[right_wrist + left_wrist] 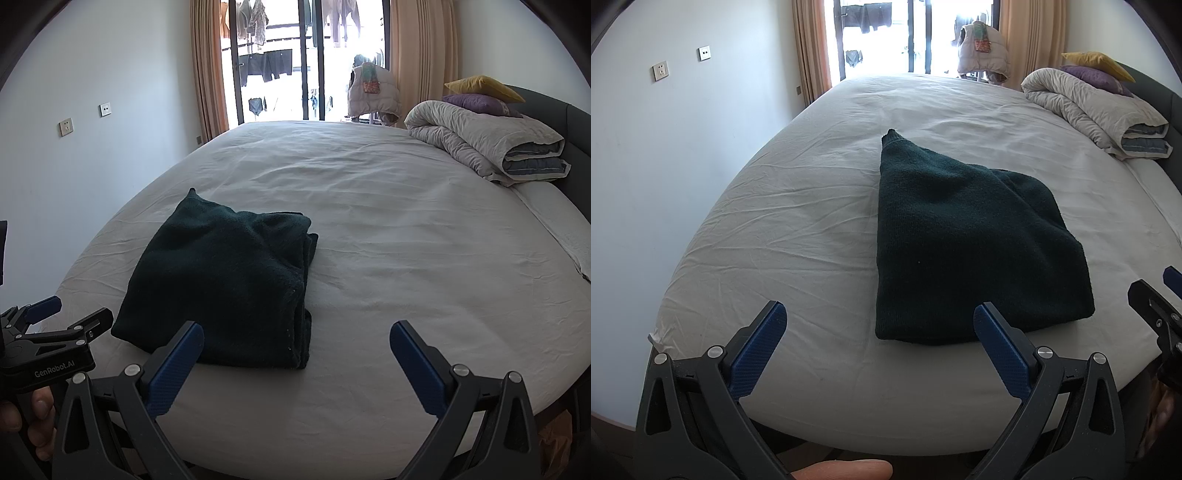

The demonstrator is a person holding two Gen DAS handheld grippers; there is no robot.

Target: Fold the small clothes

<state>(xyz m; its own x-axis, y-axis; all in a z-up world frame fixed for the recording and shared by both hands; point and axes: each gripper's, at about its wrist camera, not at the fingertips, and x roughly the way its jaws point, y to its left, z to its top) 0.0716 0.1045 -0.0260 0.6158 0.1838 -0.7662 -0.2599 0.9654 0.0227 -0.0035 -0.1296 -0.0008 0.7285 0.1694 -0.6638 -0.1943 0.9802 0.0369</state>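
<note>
The left hand-held gripper (879, 321) and right hand-held gripper (295, 339) hover spread wide, holding nothing. Beyond them stretches the bed (775, 206), its white sheet wrinkled; a folded dark green sweater (960, 240) lies just ahead, a rolled duvet (480, 144) far right.

walls (129, 74): pale, bare | glass door (306, 74): bright daylight, tan curtains (207, 74) | bed (406, 258): white sheet

Both tools are black plastic frames with triangular cut-outs and round silver screws at the finger pivots. The left gripper (879, 317) and right gripper (295, 338) carry blue textured pads (759, 350). White lettering "GenRobot.AI" (54, 369) marks the left one's body.
</note>
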